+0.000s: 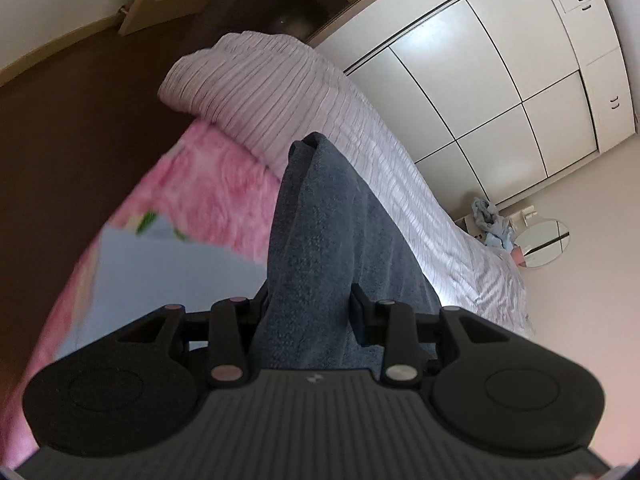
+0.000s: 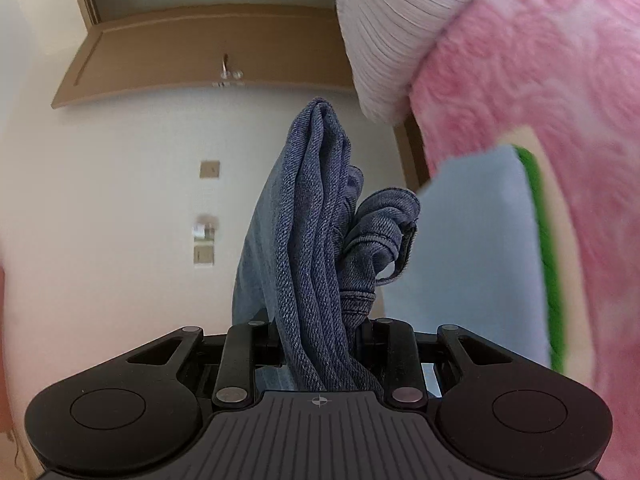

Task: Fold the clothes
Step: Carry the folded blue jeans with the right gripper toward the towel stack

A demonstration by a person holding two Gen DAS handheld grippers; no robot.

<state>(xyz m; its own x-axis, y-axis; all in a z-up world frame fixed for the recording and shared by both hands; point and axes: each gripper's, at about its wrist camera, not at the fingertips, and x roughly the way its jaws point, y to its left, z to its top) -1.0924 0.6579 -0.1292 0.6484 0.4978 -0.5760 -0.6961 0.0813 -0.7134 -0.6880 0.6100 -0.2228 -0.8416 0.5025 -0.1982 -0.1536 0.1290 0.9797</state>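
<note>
The blue denim garment (image 2: 316, 240) is bunched into thick vertical folds and rises from between the fingers of the right gripper (image 2: 318, 332), which is clamped on it; a hemmed, stitched edge curls out at its 3 o'clock side. In the left wrist view the same denim (image 1: 324, 248) runs as a long folded band toward 12 o'clock, pinched at its base by the left gripper (image 1: 310, 304), whose black fingers press against both sides of the cloth. The garment is thus held up off the bed between both grippers. Beyond it, at 9 to 10 o'clock in the left view, lies a pink floral bedspread (image 1: 212, 184) with a pale blue patch (image 1: 176, 272) edged in green. At 12 o'clock sits a rolled, lilac striped quilt (image 1: 264, 92), which stretches on toward 3 o'clock. White wardrobe doors (image 1: 492, 88) fill the 1 to 2 o'clock area. In the right view a brown wooden door (image 2: 192, 56) stands at 11 o'clock against a white wall (image 2: 120, 200).
</note>
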